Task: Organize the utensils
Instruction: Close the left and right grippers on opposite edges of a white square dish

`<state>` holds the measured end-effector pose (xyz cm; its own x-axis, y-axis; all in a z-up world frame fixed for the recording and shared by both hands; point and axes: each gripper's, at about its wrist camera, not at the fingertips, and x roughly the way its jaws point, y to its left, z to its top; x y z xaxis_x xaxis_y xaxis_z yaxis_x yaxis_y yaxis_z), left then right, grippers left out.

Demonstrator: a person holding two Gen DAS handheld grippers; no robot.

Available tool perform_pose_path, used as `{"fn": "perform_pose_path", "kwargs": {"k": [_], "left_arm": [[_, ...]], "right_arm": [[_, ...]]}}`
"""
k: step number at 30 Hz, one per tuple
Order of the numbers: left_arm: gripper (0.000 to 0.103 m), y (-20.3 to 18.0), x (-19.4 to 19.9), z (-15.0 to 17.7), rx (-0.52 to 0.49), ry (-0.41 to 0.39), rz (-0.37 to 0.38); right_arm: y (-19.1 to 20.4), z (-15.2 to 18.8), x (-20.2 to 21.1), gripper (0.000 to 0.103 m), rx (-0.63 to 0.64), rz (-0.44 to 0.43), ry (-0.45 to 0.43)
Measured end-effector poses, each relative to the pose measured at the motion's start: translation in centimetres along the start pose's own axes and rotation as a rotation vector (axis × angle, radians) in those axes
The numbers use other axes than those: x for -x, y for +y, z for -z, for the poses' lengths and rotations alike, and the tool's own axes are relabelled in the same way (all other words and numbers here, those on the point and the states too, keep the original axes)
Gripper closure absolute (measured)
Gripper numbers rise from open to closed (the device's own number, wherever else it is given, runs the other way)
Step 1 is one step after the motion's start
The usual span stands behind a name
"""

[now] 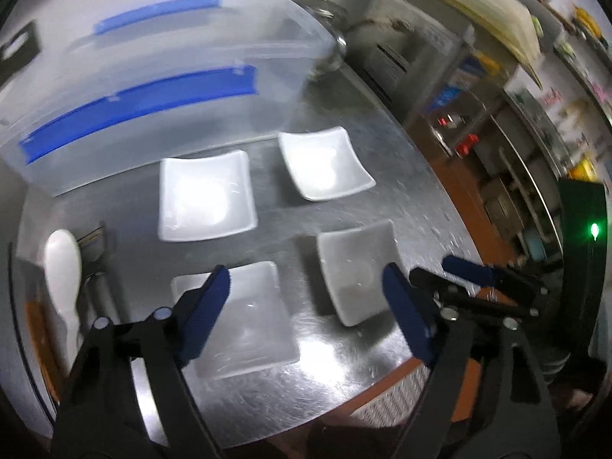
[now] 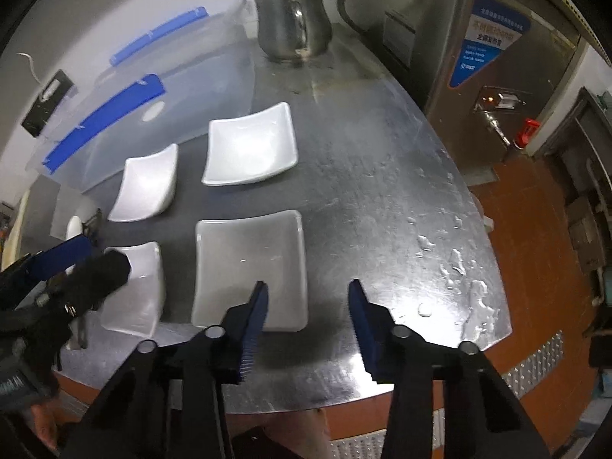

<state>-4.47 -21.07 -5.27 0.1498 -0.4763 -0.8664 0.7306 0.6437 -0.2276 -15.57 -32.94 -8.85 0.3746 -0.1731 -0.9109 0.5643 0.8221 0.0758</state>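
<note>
Several white square dishes lie on the steel table [image 1: 401, 191]: far left [image 1: 206, 195], far right [image 1: 325, 162], near left [image 1: 248, 329] and near right [image 1: 355, 267]. They also show in the right wrist view, with the near right dish [image 2: 248, 264] closest. A white spoon [image 1: 63, 267] lies at the table's left edge. My left gripper [image 1: 306, 287] is open and empty above the near dishes. My right gripper [image 2: 308, 294] is open and empty over the table's front edge, beside the near right dish. It shows at the right of the left wrist view [image 1: 478, 279].
A clear plastic bin with blue latches [image 1: 145, 95] stands at the back left. A steel kettle [image 2: 292, 19] stands at the back. A steel water heater [image 2: 478, 57] is to the right. Water drops [image 2: 455, 264] lie on the table's right side.
</note>
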Motion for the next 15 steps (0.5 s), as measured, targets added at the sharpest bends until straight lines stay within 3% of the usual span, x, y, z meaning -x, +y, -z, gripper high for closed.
{"fn": "perform_pose_path", "kwargs": {"k": [3,8,11,15], "left_arm": [[0.036,-0.6,-1.4,-0.2,0.003,0.011,0.006],[0.053,-2.0,-2.8,-0.7,0.029,0.051,-0.017],[0.059,-2.3,-3.3,-0.8,0.099,0.074,-0.013],[0.064,-3.4,-4.6,-0.6,0.109,0.109,0.0]], "right_arm": [[-0.7,-0.7,-0.8,0.069,-0.003,0.004,0.013],[-1.7,-1.7,-2.2,0.072,0.051,-0.075,0.046],[-2.2,-2.3,-3.5,0.072,0.08,-0.127,0.108],[-2.8,-2.9,-3.9,0.072,0.092,-0.157,0.123]]}}
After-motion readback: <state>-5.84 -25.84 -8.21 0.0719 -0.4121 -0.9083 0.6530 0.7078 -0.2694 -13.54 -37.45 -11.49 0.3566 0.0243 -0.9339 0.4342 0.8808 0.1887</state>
